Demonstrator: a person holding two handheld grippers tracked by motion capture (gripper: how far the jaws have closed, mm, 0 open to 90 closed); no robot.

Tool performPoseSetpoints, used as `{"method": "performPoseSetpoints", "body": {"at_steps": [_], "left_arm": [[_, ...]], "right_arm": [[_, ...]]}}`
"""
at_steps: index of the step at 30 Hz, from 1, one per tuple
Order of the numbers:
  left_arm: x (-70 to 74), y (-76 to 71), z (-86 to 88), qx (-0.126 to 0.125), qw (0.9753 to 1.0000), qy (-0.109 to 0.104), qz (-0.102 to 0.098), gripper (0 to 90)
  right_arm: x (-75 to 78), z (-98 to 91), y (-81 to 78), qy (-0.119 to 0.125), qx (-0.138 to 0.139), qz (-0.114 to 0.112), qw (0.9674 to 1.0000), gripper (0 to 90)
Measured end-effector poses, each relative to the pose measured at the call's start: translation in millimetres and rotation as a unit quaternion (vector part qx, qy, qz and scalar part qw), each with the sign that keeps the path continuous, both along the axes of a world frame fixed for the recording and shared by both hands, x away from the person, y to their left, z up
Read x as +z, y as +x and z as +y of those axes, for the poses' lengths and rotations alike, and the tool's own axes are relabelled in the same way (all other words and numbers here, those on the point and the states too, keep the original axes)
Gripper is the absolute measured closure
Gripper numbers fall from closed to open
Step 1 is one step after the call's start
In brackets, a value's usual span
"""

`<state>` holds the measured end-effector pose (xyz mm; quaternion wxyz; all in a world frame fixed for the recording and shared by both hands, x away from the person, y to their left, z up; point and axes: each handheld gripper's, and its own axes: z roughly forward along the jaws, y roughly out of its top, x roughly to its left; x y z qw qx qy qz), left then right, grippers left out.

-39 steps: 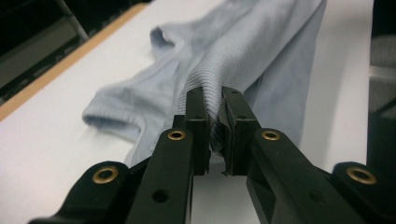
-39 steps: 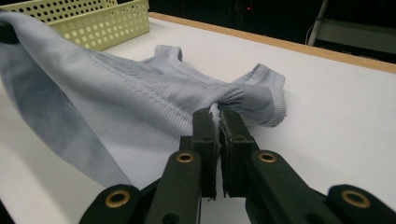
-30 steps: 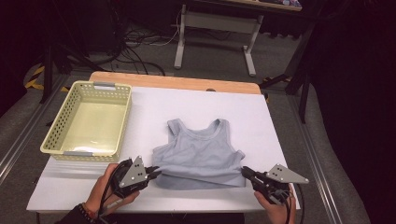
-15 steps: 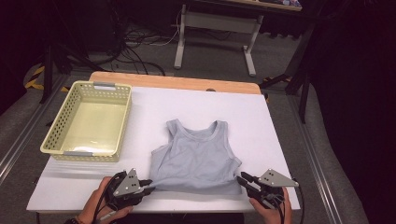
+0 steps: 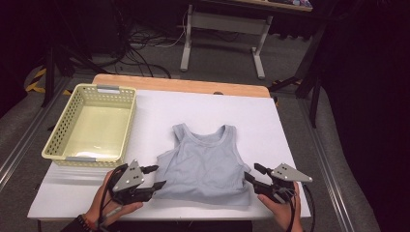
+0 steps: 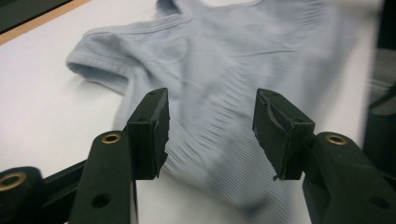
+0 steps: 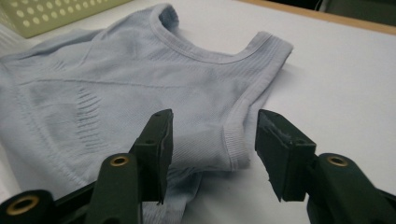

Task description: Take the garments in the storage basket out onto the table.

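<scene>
Pale blue tank top (image 5: 205, 164) lies flat on the white table (image 5: 300, 130), beside the yellow basket (image 5: 89, 123). Both grippers have just been opening, with cloth between the jaws but not pinched. Draw them back level so the hem stays smooth. The left gripper (image 5: 153, 177) and right gripper (image 5: 253, 174) sit low at the bottom corners, pointing inward.

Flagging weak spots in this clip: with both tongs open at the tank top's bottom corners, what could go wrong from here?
1. The left tongs and right tongs have just been opening, pads off the cloth; a regrasp might catch only one layer of the grey tank top.
2. Its hem lies near the white table's front edge, so a pull toward the person could drag it off.
3. The right corner looks bunched and may crease any fold.
</scene>
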<state>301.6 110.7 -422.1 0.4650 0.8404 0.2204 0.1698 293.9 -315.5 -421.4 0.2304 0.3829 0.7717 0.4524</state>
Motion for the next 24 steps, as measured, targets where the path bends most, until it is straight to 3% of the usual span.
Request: {"method": "performPoseSetpoints", "body": {"at_steps": [2,3,5,6,9,12,14,15,16,19,24], "left_arm": [[-1.1,6.5,-4.8,0.003,1.0,0.002,0.004,45.9],[-2.3,13.8,-11.4,0.008,0.9999,0.013,-0.001,45.9],[-4.9,24.7,-20.0,0.015,0.9995,0.027,-0.005,46.2],[-8.6,38.4,-26.8,0.021,0.9991,0.036,-0.006,46.3],[-15.5,54.2,-32.0,0.037,0.9979,0.053,-0.004,46.6],[-26.2,70.1,-33.2,0.056,0.9963,0.064,0.015,47.7],[-36.8,78.4,-35.6,0.062,0.9937,0.09,0.027,47.8],[-36.8,78.4,-35.6,0.062,0.9937,0.09,0.027,48.1],[-39.7,81.2,-34.4,0.057,0.9945,0.075,0.045,50.1],[-40.2,81.8,-32.4,0.058,0.9944,0.07,0.055,51.4],[-39.9,79.6,-26.4,0.056,0.9937,0.069,0.068,57.8]], "right_arm": [[-1.4,1.7,3.6,-0.003,0.003,0.002,1.0,48.1],[-2.8,3.9,7.7,-0.009,0.006,0.007,0.9999,48.3],[-9.4,9.9,22.9,-0.044,0.006,0.009,0.999,55.4],[-11.9,10.8,28.3,-0.049,0.012,0.015,0.9986,57.8],[-17.9,11.6,39.1,-0.054,0.009,0.024,0.9982,61.4],[-29.0,10.9,51.7,-0.06,0.01,0.046,0.9971,63.0],[-32.2,9.4,57.8,-0.06,0.009,0.062,0.9962,64.8],[-32.2,9.4,57.8,-0.06,0.009,0.062,0.9962,64.8],[-32.7,10.4,60.9,-0.067,0.003,0.073,0.9951,66.0],[-32.9,11.0,63.9,-0.068,0.003,0.085,0.994,67.7],[-32.6,11.2,63.9,-0.079,0.007,0.083,0.9934,80.5]]}}
